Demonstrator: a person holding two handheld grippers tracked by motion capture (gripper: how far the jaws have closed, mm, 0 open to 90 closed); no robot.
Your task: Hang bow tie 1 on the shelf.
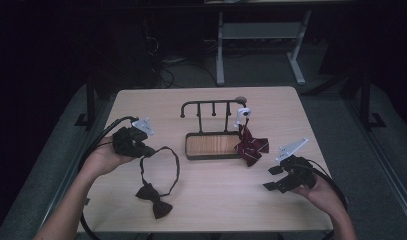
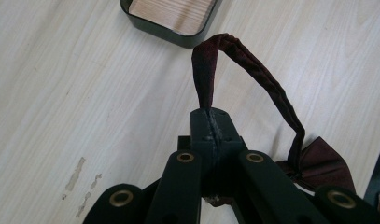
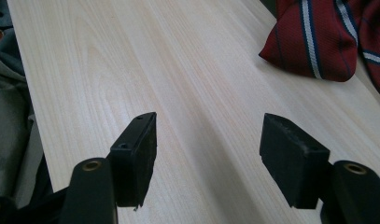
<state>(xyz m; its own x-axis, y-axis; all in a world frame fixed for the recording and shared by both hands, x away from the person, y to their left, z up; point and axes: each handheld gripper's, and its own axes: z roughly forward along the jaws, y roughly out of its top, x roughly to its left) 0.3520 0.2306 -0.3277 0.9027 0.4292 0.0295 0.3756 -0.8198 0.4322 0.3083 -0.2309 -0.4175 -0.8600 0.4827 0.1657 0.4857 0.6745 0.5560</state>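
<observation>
A dark maroon bow tie (image 1: 154, 199) lies near the table's front edge, its neck strap (image 1: 173, 162) rising in a loop. My left gripper (image 1: 141, 148) is shut on that strap, and the strap (image 2: 253, 70) arches up from the closed jaws down to the bow (image 2: 325, 163). A red striped bow tie (image 1: 251, 146) hangs from a black hook rack (image 1: 211, 105) over its wooden tray (image 1: 188, 146). At the right my right gripper (image 1: 273, 177) stands open above bare wood, nothing between its fingers (image 3: 136, 154), with the striped tie (image 3: 318, 42) beyond them.
A white clip (image 1: 242, 116) sits at the top of the striped tie on the rack. The tray (image 2: 145, 23) lies just past the held strap. Beyond the light wooden table (image 1: 216, 210) the room is dark, with a desk frame (image 1: 261, 35) behind.
</observation>
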